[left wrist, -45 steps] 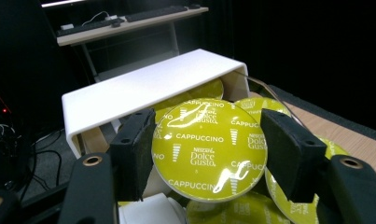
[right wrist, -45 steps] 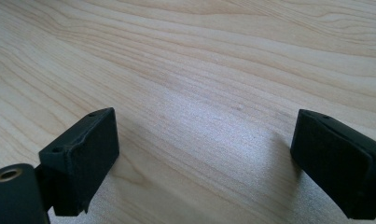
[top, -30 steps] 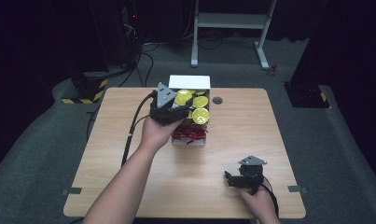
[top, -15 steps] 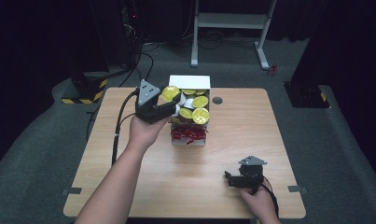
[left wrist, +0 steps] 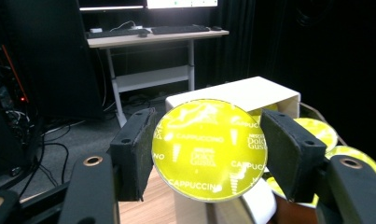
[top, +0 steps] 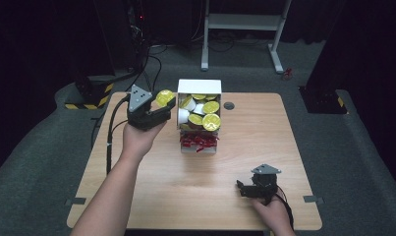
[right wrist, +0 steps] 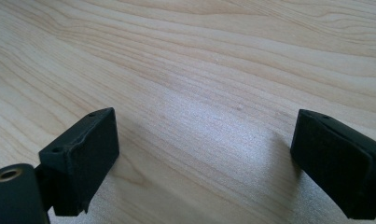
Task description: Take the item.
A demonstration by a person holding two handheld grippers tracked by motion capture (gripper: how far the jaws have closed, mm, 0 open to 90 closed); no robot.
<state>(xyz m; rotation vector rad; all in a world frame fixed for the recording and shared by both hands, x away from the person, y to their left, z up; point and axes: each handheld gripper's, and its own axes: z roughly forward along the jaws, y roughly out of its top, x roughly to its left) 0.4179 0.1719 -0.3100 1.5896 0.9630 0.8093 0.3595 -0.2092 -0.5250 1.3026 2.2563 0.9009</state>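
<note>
Between the earlier frames and this one, we had drawn the left gripper (top: pixel 162 104) back off the box (top: pixel 199 87) toward the left, carrying a yellow-lidded capsule (left wrist: pixel 209 143) out with it, while the right gripper (top: pixel 244 188) had stayed put near the table's (top: pixel 264 132) front edge. That capsule sat clamped between the left jaws, its foil lid reading CAPPUCCINO and facing the gripper's camera, held clear above the table just left of the box. We judged it light and fairly stiff at the rim, with a smooth plastic body that could slip and a thin foil that would dent if pinched on its face; the sides under the rim, where the pads (left wrist: pixel 135 152) met it, seemed the right place to hold. Beyond the jaws, more capsules (top: pixel 205 113) lay heaped in the open box, with red wrappers (top: pixel 196 140) spilling from its near end. Our right gripper rested low on the bare wood, jaws spread wide with nothing between them.
</note>
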